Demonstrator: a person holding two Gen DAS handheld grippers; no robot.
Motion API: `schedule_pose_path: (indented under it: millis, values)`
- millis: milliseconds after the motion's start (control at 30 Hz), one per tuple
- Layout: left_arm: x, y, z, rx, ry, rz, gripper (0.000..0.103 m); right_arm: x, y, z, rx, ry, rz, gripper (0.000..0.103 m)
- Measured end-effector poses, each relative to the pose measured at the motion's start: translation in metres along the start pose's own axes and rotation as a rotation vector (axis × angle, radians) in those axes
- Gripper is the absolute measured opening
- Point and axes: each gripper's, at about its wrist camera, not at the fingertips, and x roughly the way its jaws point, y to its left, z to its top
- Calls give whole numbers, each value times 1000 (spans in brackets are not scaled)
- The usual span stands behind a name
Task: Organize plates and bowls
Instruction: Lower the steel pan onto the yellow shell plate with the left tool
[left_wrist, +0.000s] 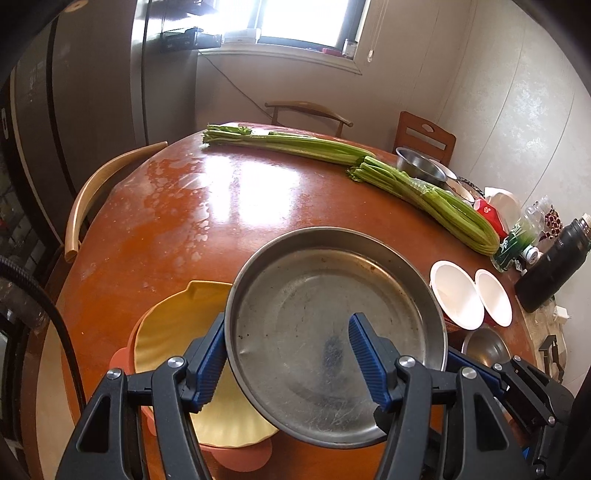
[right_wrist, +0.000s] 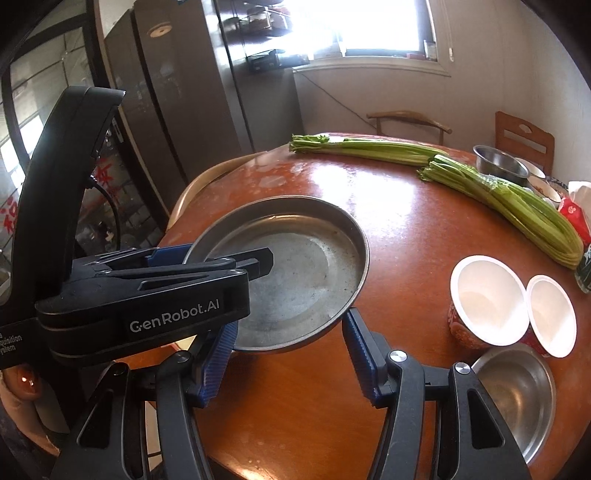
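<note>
A round steel pan (left_wrist: 314, 295) hangs tilted above a yellow scalloped plate (left_wrist: 177, 317) that lies on a salmon plate (left_wrist: 243, 458). My left gripper (left_wrist: 288, 317) is shut on the pan's near-left rim, one blue pad outside the wall and the other inside over the floor. In the right wrist view the same pan (right_wrist: 303, 258) sits ahead, with the left gripper (right_wrist: 236, 266) clamped on its left side. My right gripper (right_wrist: 291, 325) has its jaws apart. Its left pad is tucked under the pan's near edge and its right fingertip stands beside the rim.
Two white bowls (right_wrist: 487, 299) (right_wrist: 550, 314) and a small steel bowl (right_wrist: 517, 398) stand at the right of the round brown table (right_wrist: 399, 229). Celery bundles (left_wrist: 443, 206), a deeper steel bowl (left_wrist: 421, 166), a black flask (left_wrist: 554, 266) and packets crowd the far right. Chairs ring the table.
</note>
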Motion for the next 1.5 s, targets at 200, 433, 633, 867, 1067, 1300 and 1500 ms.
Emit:
schedule_pose_path:
  millis: [200,433,633,867,1067,1300,1500]
  values:
    - [-10,22,-5,-30,-5,21,64,7,18,2,-35,6,37,61]
    - [-19,43,-15,-59,-15,49,64,17,37,0,-74,23,66,61]
    - [-17,60,-27,-92,4,62,64,24,50,-5,-99,49,89,61]
    - [-11,74,-43,-112,20,76,64,39,62,-12,-122,84,96,61]
    - [2,87,-51,-142,55,71,64,53,65,-16,-125,116,100,61]
    - [10,97,-56,-165,64,60,64,62,69,-19,-136,136,108,61]
    - [15,98,-55,-154,63,76,64,72,68,-19,-132,154,107,61]
